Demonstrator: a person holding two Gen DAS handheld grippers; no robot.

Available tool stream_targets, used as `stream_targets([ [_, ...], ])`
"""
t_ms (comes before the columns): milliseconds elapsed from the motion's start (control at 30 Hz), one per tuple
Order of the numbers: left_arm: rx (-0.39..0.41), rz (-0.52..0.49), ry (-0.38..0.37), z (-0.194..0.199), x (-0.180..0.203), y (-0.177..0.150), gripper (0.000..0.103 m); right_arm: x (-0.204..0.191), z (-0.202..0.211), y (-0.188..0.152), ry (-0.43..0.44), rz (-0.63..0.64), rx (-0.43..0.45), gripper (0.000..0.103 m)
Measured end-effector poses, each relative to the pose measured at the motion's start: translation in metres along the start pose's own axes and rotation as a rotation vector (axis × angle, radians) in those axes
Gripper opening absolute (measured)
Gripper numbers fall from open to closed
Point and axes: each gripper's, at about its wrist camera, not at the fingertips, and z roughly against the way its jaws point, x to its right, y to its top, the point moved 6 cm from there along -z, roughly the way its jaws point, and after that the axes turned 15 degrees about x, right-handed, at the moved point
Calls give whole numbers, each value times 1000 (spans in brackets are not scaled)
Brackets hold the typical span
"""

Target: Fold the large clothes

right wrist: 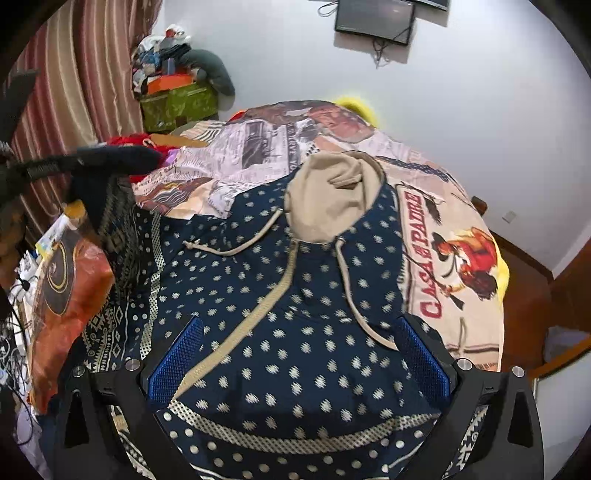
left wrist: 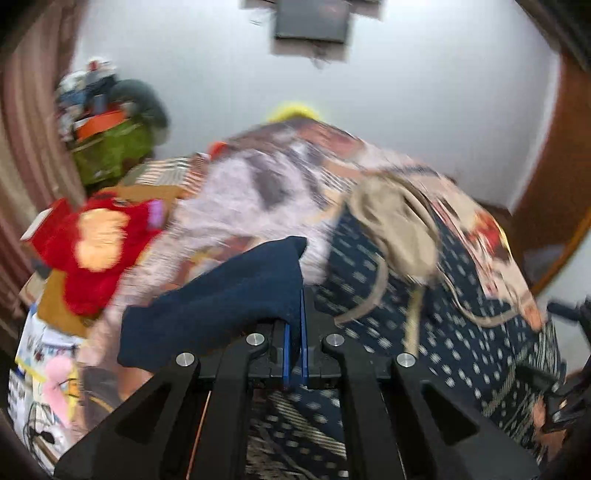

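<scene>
A navy hoodie (right wrist: 303, 295) with cream dots, a beige hood (right wrist: 332, 195) and beige drawstrings lies front-up on the bed. It also shows in the left wrist view (left wrist: 424, 314), blurred. My left gripper (left wrist: 294, 317) is shut on the hoodie's navy sleeve cuff (left wrist: 229, 291) and holds it lifted above the bed. In the right wrist view the left gripper (right wrist: 48, 166) shows at far left with the sleeve (right wrist: 110, 158) hanging from it. My right gripper (right wrist: 299, 354) is open and empty, its blue pads (right wrist: 177, 358) spread over the hoodie's chest.
A printed bedspread (right wrist: 454, 236) covers the bed. A red plush toy (left wrist: 92, 247) and an orange bag (right wrist: 70, 295) lie at the left. A green box piled with clutter (right wrist: 177, 99) stands by the striped curtain (right wrist: 81, 81). A screen (right wrist: 375, 18) hangs on the white wall.
</scene>
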Motion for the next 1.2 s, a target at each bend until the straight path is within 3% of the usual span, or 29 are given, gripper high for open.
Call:
stream_targets([
  [200, -184, -91, -131, -31, 71, -68, 3, 20, 7, -17, -21, -15, -25, 103],
  [300, -280, -94, -170, -37, 86, -104, 3, 26, 7, -24, -25, -29, -48, 103],
  [433, -332, -108, -179, -35, 85, -128, 6, 27, 5, -28, -10, -63, -68, 103],
  [533, -310, -97, -182, -20, 68, -121, 17, 21, 5, -22, -3, -64, -56, 103],
  [667, -217, -43, -145, 7, 24, -96, 47, 1, 2, -7, 21, -35, -22, 103],
  [800, -109, -58, -14, 33, -34, -71, 53, -33, -6, 10, 72, -7, 0, 103],
  [1000, -38, -119, 165, 61, -116, -60, 58, -104, -41, 22, 161, 63, -29, 103],
  [1200, -15, -67, 216, 72, -177, -70, 67, -179, -103, 9, 247, 93, -136, 102],
])
